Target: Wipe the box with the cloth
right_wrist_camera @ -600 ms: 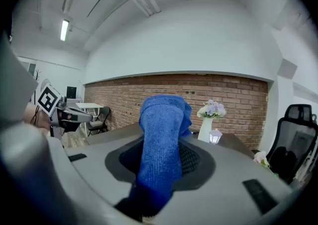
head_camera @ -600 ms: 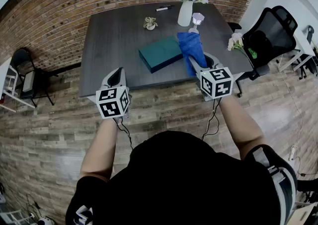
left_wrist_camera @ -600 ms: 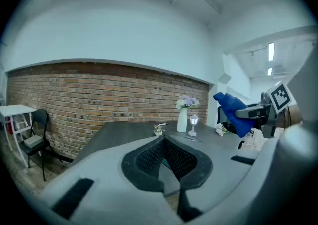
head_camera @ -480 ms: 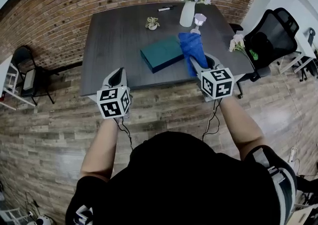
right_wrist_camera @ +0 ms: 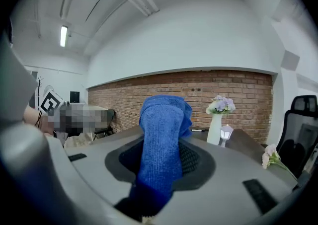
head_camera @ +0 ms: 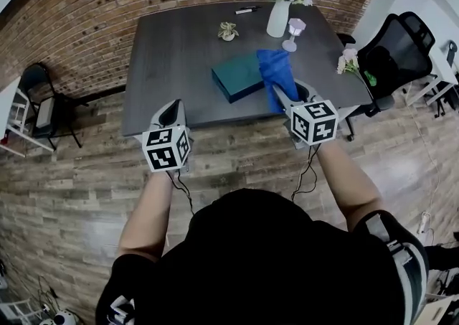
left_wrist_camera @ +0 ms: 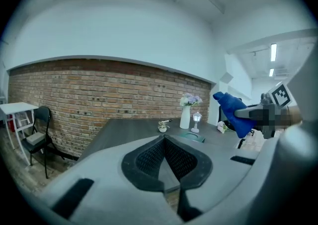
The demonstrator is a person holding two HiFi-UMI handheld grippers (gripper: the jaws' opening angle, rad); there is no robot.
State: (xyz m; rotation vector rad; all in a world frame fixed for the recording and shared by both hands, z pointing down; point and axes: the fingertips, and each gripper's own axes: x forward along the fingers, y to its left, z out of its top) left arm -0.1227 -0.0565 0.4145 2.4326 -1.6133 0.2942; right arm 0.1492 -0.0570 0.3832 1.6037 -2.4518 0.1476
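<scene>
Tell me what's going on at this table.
A person holds a gripper in each hand. The right gripper is shut on a blue cloth and holds it up in the air near the teal box, which lies on the dark table. Wiping has not begun. The left gripper is shut and empty, off the table's near edge.

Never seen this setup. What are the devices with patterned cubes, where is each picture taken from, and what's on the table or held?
A person holds a hand-held gripper in each hand; the cubes are part of them. One picture comes from a head camera looking down; the other two look along each gripper's jaws. The right hand-held gripper is shut on a blue cloth. The left hand-held gripper is shut, empty. On the table: a teal box, a vase of flowers, a lamp and a pen.
</scene>
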